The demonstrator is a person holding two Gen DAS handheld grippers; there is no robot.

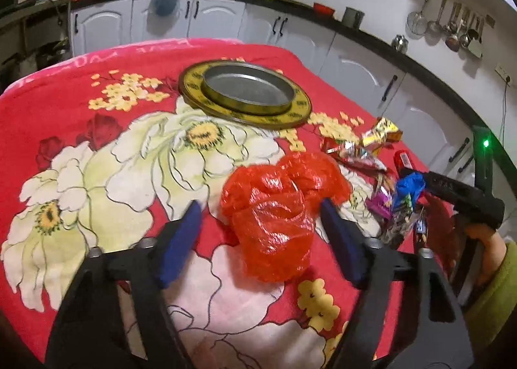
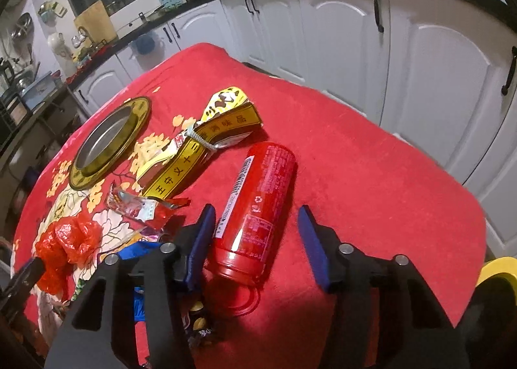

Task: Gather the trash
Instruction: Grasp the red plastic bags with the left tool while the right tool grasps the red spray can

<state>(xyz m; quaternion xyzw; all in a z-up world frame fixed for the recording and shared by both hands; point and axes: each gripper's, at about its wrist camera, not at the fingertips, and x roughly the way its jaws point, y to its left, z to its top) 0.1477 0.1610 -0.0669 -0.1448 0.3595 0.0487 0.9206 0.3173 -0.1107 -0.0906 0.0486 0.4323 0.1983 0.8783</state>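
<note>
The left tool (image 1: 261, 217) stood with its blue pads apart around the crumpled orange plastic bag (image 1: 274, 217); the right-hand pad lay against the bag's edge, the left one clear of it, so nothing was clamped yet. It probably straddled the bag so that closing would bunch the thin film rather than push it away. The right tool (image 2: 255, 223) likewise stood open over the red bottle (image 2: 258, 207), which lay on its side with its cap end toward the camera; the left pad was just beside the bottle, the right pad well apart. Straddling it across its width seemed the sensible way to catch a round body.

From the orange bag, at about two o'clock in the left wrist view, lay a loose heap of foil wrappers (image 1: 355, 149); I could not count them exactly. One yellow-banded packet (image 2: 206, 146) lay at eleven o'clock from the bottle. One round tin tray (image 1: 245, 94) with a yellow rim sat at twelve o'clock from the bag, likely the collecting place. All rested on the tabletop's red flowered cloth (image 1: 97, 142).
</note>
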